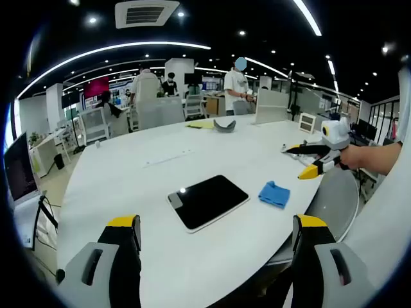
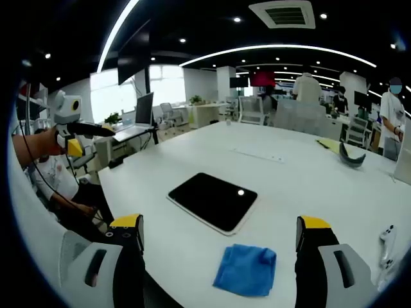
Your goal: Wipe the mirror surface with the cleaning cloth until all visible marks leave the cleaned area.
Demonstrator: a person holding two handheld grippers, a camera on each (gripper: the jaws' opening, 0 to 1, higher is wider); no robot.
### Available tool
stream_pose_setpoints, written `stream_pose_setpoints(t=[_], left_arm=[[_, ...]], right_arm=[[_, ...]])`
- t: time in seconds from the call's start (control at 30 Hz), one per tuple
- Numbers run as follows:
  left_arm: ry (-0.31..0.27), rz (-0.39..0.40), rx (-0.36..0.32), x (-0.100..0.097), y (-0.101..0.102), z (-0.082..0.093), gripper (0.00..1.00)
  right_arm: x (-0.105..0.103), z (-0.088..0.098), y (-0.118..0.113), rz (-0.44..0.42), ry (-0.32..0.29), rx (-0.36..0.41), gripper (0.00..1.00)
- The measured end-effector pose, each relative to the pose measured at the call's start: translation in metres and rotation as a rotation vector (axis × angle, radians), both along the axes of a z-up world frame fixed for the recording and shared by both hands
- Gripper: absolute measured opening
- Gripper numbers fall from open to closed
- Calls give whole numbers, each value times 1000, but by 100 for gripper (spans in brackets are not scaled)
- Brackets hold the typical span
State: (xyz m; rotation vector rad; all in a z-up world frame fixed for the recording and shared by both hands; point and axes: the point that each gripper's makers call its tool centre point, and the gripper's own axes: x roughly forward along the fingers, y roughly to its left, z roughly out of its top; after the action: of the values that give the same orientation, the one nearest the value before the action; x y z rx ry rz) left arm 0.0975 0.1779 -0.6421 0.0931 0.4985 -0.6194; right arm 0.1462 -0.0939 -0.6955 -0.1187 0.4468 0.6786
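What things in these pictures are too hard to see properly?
- Marks on the mirror: in both views its face looks dark, reflecting the ceiling and one light; any smudges are too small to tell.
- The grey curved thing far across the table: too small and far to name.
- The white object in the right gripper view: warped at the picture's edge.
- The blue cloth's underside: hidden against the table.

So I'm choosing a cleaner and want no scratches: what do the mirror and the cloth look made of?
The mirror looks like glossy dark glass in a thin pale frame, probably plastic or metal; it reflects a ceiling light as a sharp bright dot. The cloth looks like soft blue fabric, possibly microfibre: matte, folded, with limp rumpled edges. Both lie on a smooth white table, likely laminate.
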Motion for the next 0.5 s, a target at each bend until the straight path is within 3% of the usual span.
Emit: stream_pose_setpoints(t=[0.37, 0.43, 0.5], left_arm=[[20, 10, 0, 6, 1, 0, 97], [1, 26, 6, 9, 3, 0, 99], [20, 16, -1, 9, 2, -2, 95]], right_arm=[[7, -4, -4, 4, 0, 9, 97], [7, -5, -3, 8, 4, 13, 97], [8, -7, -1, 11, 9, 18, 97]])
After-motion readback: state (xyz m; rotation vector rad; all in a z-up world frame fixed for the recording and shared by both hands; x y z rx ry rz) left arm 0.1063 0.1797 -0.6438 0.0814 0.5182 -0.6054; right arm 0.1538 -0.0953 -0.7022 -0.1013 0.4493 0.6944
